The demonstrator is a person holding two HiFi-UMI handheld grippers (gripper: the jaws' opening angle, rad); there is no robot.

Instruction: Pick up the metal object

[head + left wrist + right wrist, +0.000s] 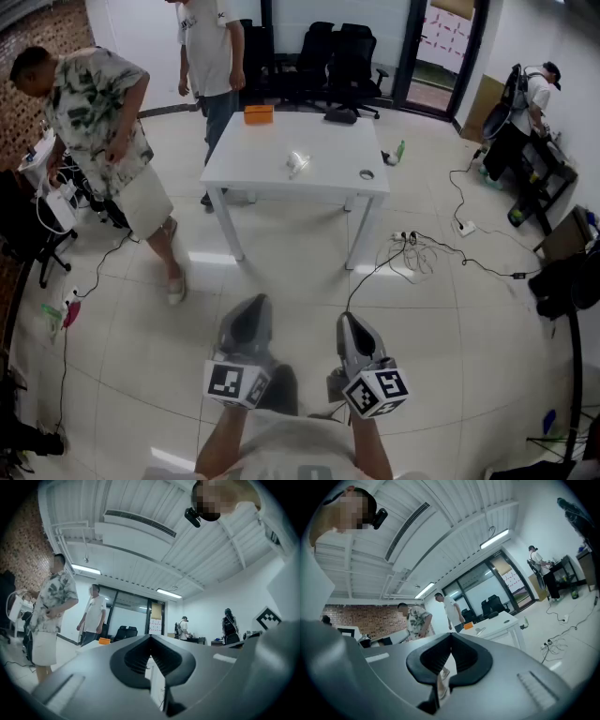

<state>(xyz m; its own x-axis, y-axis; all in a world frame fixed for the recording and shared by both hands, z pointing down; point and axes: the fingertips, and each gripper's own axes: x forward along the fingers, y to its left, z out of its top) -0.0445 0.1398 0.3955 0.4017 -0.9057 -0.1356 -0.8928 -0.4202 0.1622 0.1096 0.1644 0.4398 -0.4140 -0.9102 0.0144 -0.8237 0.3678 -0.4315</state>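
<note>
The metal object [298, 162] lies mid-tabletop [234, 169], far across the room. It looks small, stiff and probably light and slick, so pinch its narrow part. The left gripper [251, 307] and right gripper [352, 323] both hold their fingers pressed together, empty. An orange box [258, 113] and tape roll [367, 174] sit well apart from it. Floor cables [412, 248] lie right of the path and a person [98, 122] stands left.

In the head view, the top edge cuts off the head of the person in the white shirt [211, 56]. On the white table [262, 173], the pale object [298, 163] and the small ring [367, 174] are too small to identify (likewise the dark item [340, 116] at its far edge). The bottom edge crops the wearer's forearms [220, 448].
</note>
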